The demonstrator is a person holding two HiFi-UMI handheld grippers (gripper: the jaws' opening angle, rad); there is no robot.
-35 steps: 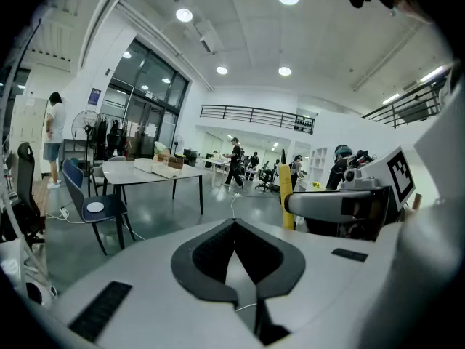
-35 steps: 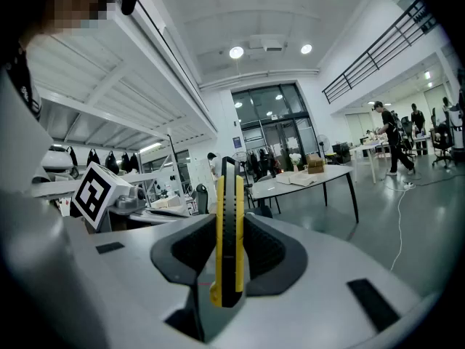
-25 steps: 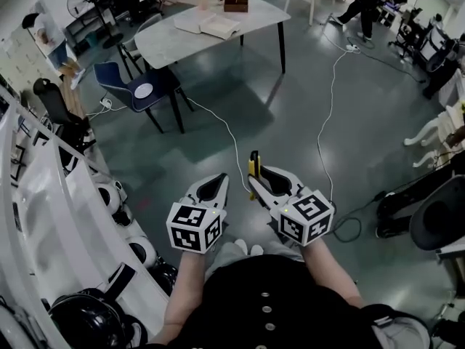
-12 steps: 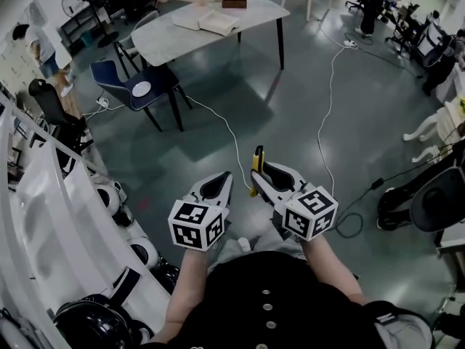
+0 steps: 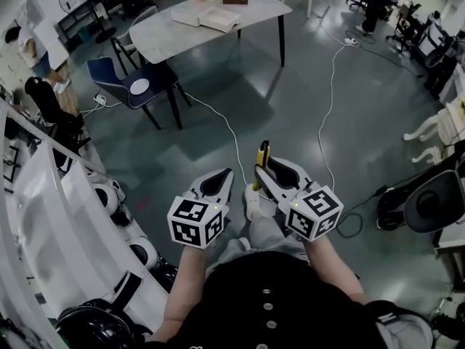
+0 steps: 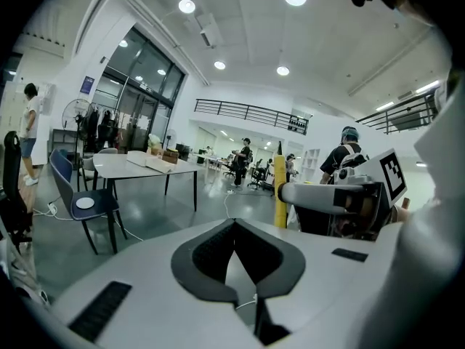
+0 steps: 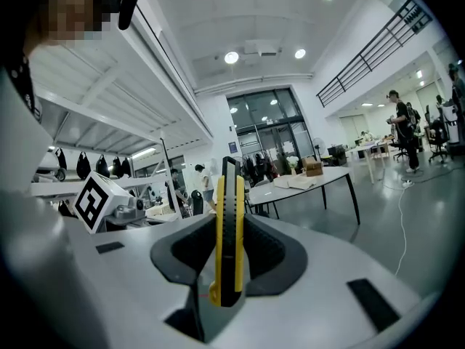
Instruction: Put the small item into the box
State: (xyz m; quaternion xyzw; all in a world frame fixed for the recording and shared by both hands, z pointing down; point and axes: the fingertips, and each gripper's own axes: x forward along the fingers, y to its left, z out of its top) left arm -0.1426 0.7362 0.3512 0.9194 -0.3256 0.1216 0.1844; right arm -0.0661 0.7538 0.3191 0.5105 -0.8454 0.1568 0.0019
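Grey office floor (image 5: 290,122), white table (image 5: 182,38) at eleven o'clock. The right gripper (image 5: 267,167) clamps a yellow-black utility knife (image 5: 263,153); the left gripper (image 5: 227,173), at its nine o'clock, is closed and empty.

White table (image 5: 168,39) beside a blue chair (image 5: 110,72) (white disc (image 5: 139,86) on seat)
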